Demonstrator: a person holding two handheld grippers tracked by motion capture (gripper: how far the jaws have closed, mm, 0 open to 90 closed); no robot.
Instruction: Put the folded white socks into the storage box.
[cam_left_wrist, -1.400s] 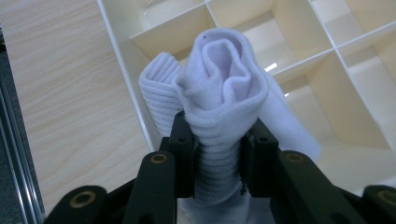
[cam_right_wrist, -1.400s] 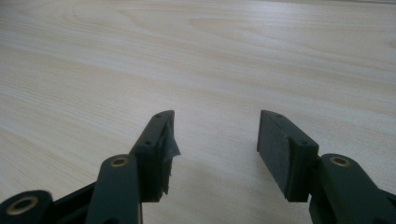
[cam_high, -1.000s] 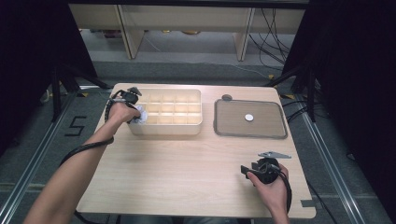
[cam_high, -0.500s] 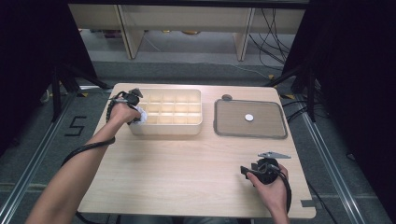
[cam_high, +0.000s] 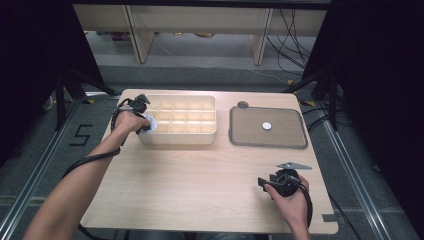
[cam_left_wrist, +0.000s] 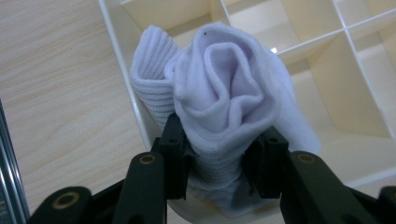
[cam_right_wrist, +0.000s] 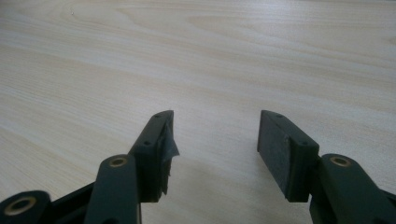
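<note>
left gripper (cam_left_wrist: 219, 149): jaws, just opening, still flank rolled white sock (cam_left_wrist: 224, 102) at cream plastic divided organiser box's (cam_high: 210, 136) near-left corner; right gripper (cam_right_wrist: 215, 149): jaws wide, empty over worktop (cam_high: 200, 180).

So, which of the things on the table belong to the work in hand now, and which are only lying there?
Part of the job:
- white rolled sock, between the jaws of the left hand-held gripper, which have just been opening
- cream divided box, over whose left end the sock sits

Lying about:
- grey tray
- small white disc in the tray
- right hand-held gripper, open and empty over the wooden table
</note>
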